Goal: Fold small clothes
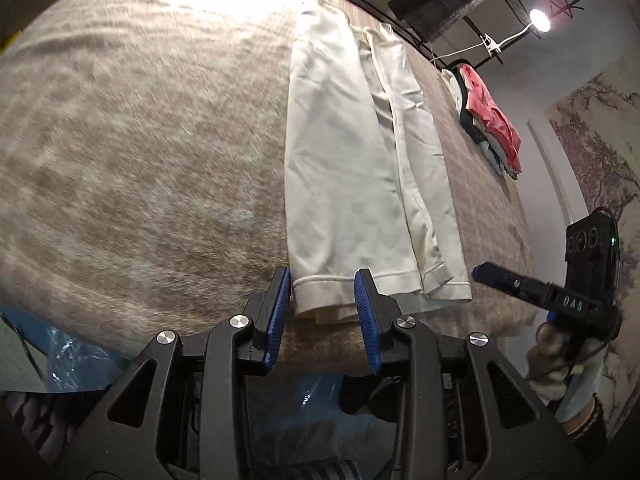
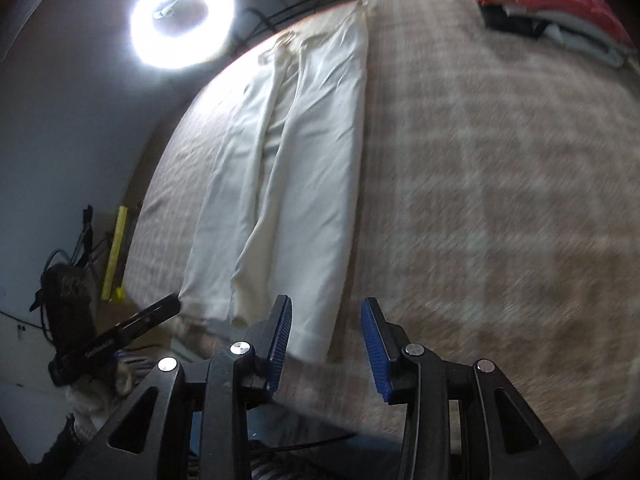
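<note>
While the long cream-white cotton trousers (image 1: 360,160) lay flat at frame centre on the beige woven bedspread (image 1: 140,160), left gripper (image 1: 322,292) and right gripper (image 2: 326,320) hovered spread, empty, at the hems; pinching both cuffs evenly would likely keep the fold square.

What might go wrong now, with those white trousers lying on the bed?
1. The long white trousers have stacked legs; the open left gripper at the hem might pinch only one layer.
2. The open right gripper sits beside the hem edge, so it may miss.
</note>
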Available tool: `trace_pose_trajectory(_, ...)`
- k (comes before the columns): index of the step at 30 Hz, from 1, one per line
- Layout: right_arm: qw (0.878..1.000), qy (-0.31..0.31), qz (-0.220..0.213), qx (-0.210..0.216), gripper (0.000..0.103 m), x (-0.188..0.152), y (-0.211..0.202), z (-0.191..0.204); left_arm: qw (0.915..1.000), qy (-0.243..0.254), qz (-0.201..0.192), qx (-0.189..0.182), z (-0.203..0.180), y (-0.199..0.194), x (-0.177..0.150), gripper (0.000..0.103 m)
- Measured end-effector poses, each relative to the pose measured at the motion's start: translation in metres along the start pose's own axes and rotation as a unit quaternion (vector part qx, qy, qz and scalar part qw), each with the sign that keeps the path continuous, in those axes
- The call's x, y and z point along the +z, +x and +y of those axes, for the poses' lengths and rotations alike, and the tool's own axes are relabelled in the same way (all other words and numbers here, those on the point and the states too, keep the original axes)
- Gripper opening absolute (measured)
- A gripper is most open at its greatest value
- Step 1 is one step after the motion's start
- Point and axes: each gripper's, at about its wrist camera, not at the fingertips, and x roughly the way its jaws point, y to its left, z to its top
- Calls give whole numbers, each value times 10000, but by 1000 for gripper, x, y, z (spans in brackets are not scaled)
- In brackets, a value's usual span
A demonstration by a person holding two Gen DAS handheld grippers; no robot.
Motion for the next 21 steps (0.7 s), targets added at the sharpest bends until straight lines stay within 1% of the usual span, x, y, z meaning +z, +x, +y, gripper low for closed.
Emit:
trace_pose_trajectory(2,10000,-42,82,10,38,-5,7,2,10000,11,35,-41,-2,6,2,32)
trace_pose_trajectory(3,9999,-66,129,7,38,-7,10,3,10000,31,-8,-56,-2,6,3,27)
trace_pose_trajectory(4,9997,-89,205,22,36,-9,15,3,10000,64,12,-51,-1,9,5,7)
trace_pose_trajectory(5,9995,-99,295,35,30,-10,20,4,9999,61,58,-70,0,11,7,4)
trace_pose_trajectory(7,9993,-167,323,71,17,-10,24,3,9998,-73,45,-152,6,11,8,3)
trace_pose_trajectory(8,9990,-185,380,119,7,-9,25,3,9998,-112,40,-166,7,10,8,2)
trace_pose_trajectory(9,9990,-165,385,134,3,-9,25,2,9998,-120,-1,-151,7,7,8,2)
trace_pose_trajectory(12,9992,-3,329,238,2,-10,18,-5,9995,-135,-147,-261,7,-11,6,2)
trace_pose_trajectory(14,9983,132,180,535,2,-10,4,-10,9992,-55,-245,-317,3,-22,6,2)
trace_pose_trajectory(16,9974,109,32,716,2,-10,-9,-10,9994,136,-230,-208,-1,-21,4,2)
trace_pose_trajectory(18,9978,0,-12,665,2,-13,-12,-12,9998,161,-128,-84,2,-13,3,2)
trace_pose_trajectory(21,9985,76,268,472,2,-18,4,-19,10000,-28,35,-54,11,-1,1,2)
